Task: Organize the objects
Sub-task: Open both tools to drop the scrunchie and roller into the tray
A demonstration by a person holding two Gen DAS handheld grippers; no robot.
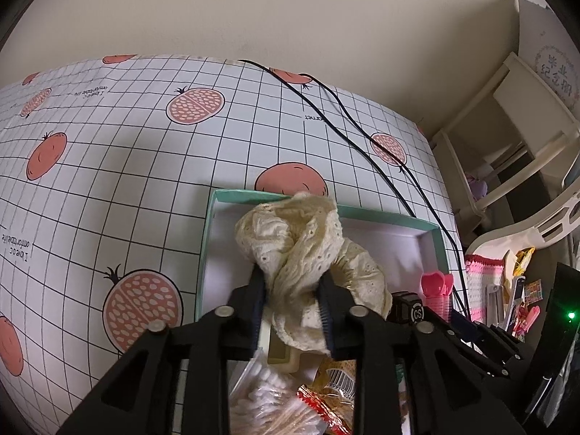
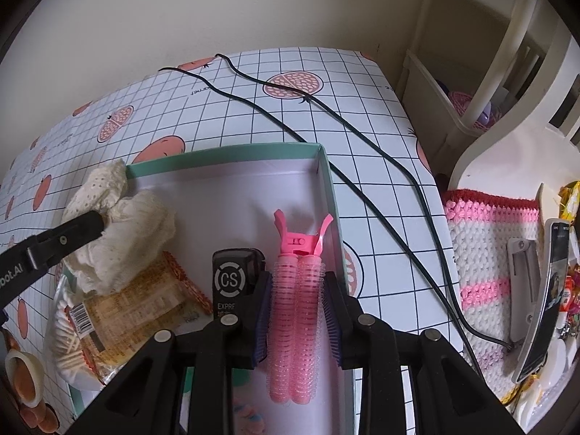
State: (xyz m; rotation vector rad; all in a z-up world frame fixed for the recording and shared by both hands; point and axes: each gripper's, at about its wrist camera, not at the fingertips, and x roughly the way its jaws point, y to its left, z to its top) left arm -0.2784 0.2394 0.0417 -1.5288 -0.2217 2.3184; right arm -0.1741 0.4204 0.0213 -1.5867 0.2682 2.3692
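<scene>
Right tool [image 2: 297, 311]: clenched on the pink hair-roller clip [image 2: 295, 322], one blue pad on each flank, low over the box interior by the right wall.
Left tool [image 1: 291, 301]: clenched on the cream lace fabric [image 1: 301, 253], which bunches above and spills below the fingers; it hangs over the left part of the box.
Step in hand (judged): both items are being lowered into the box for release.
Technique, roller clip: lower until the ribbed barrels rest flat on the box floor, then part the fingers; keep it parallel to the right wall and apart from the black case.
Technique, fabric: soft and shapeless, so it will slump on release; set it down where the floor is bare, well inside the rim, so that no fold hangs over the edge.
Roller clip material: two translucent pink ribbed cylinders side by side, joined by a hard pink plastic clamp with splayed tabs at the far end.
Black case [image 2: 233, 279]: rigid, boxy, printed "CS", just beside the right tool's left finger.
Snack packet [image 2: 127, 308]: glossy, crinkled, orange-yellow with a barcode, lying under the fabric.
Cotton swabs [image 2: 67, 344]: thin sticks in a clear pack, at the box's near left.
Box [image 2: 224, 154]: shallow, rectangular, teal walls, pale matt floor.
Worktop [image 2: 362, 108]: white gridded cover with pomegranate prints; two black cables [image 2: 362, 137] cross it beyond the box.
</scene>
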